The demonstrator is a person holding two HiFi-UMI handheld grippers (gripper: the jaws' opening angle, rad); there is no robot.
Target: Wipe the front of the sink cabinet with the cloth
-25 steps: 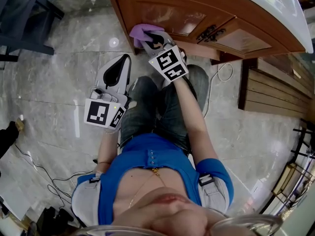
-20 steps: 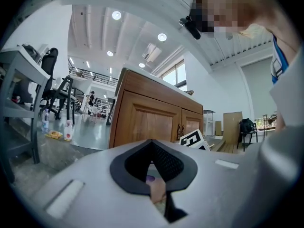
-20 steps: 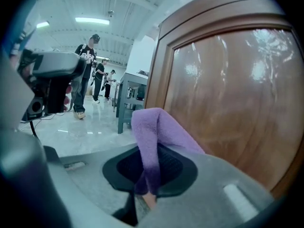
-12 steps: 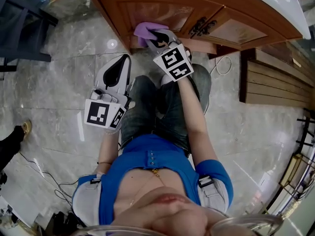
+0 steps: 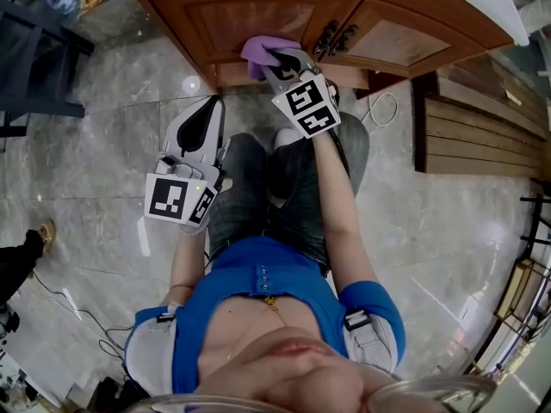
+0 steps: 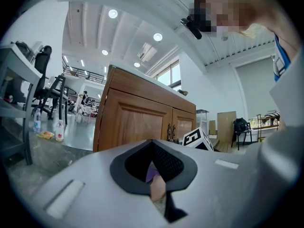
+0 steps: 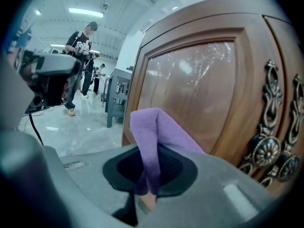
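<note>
The right gripper [image 5: 274, 58] has its jaws pinched together on a fold of the purple cloth [image 7: 156, 127]. The free end of the cloth stands up out of the jaws and is pushed against the lower part of the left-hand door [image 7: 190, 89] of the sink cabinet [image 5: 250, 15]. The left gripper [image 5: 202, 123] hangs idle over the person's knee, well apart from the cabinet, with its jaws closed and nothing in them. From where I stand the hold looks thin: only a narrow strip of the cloth sits between the jaws, so a firm drag across the glossy panel could pull it free. The ornate metal handles [image 7: 266, 148] are close on the right, and a stroke that way could snag the cloth on them. Pressing too hard might also bring the hard gripper housing itself against the varnish. As for writing, I can read none. The marker cube [image 5: 306, 106] on each gripper carries only black-and-white square patterns. A bystander's dark shirt [image 7: 78, 42] in the right gripper view has print too small to make out.
</note>
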